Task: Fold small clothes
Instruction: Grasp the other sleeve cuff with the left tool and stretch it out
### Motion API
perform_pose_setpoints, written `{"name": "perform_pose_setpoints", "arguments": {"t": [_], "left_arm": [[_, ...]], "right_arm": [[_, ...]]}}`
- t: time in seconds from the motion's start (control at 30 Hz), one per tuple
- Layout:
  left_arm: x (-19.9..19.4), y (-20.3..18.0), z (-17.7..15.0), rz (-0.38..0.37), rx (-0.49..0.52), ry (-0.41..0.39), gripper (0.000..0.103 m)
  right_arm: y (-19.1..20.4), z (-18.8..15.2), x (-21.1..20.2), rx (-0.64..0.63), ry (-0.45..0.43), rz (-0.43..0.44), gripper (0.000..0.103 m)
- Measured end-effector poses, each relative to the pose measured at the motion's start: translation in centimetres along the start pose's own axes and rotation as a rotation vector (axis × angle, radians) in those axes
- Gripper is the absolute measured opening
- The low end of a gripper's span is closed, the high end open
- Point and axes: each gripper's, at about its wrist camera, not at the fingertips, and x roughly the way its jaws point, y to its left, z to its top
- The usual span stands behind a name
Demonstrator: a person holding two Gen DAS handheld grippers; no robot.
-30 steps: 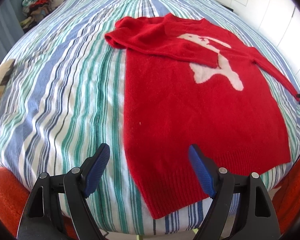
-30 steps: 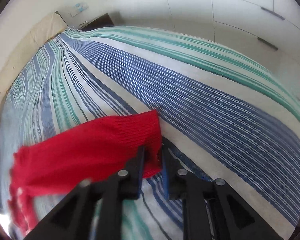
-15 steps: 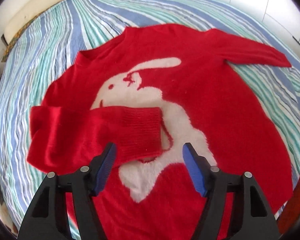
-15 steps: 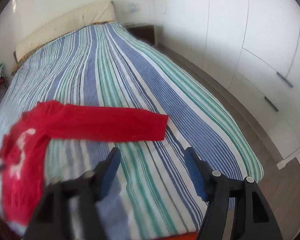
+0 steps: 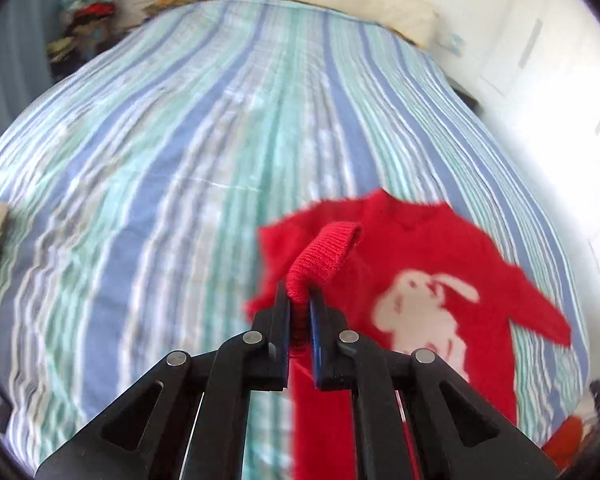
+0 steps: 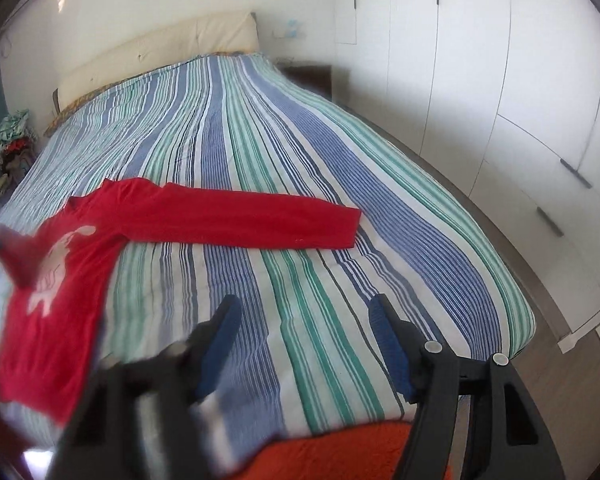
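Pinching sleeve [image 5: 324, 256], left claw [image 5: 299, 312]

Fuzzy knit sweater [image 5: 432, 256], ribbed cuff [image 5: 326, 252]

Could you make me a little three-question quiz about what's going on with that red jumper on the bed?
1. True or false: the left hand-held gripper is shut on the red sweater's ribbed cuff.
2. What lies between the right hand-held gripper's fingers? A) a sleeve B) nothing but the striped bedspread beyond C) a pillow
3. What shape is the white figure on the sweater's front?

Key: 1 true; 2 B; 3 an animal shape, apparently a rabbit.
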Motion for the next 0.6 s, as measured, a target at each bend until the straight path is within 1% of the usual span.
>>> {"name": "perform_pose_setpoints", "arguments": {"t": [0.07,0.13,0.17,0.23,0.27,0.43,0.53,0.6], "left_arm": [[-1.0,6.7,1.4,0.106,-0.114,-0.032,0.007],[-0.9,12.4,1.4,0.178,-0.220,-0.025,0.007],[-0.7,14.6,1.0,0.206,-0.258,-0.015,0.007],[0.2,17.0,-0.3,0.241,-0.299,0.011,0.007],[0.6,17.9,-1.0,0.245,-0.312,0.028,0.007],[2.3,20.3,-4.2,0.278,-0.360,0.081,0.007],[3.0,22.9,-6.2,0.276,-0.456,0.121,0.007],[3.5,24.4,-7.2,0.284,-0.503,0.133,0.006]], "right_arm": [[0.1,0.0,-0.2,-0.004,-0.008,0.000,0.066],[0.3,0.1,-0.2,-0.008,-0.013,-0.004,0.066],[0.5,0.1,-0.1,-0.011,-0.013,-0.005,0.066],[0.8,0.2,0.1,-0.022,-0.002,-0.008,0.066],[1.0,0.2,0.3,-0.031,0.007,-0.011,0.066],[1.4,0.2,1.1,-0.059,0.037,-0.008,0.066],[1.2,0.2,1.4,-0.050,0.053,-0.007,0.066],[1.0,0.1,1.4,-0.046,0.054,-0.006,0.066]]}}
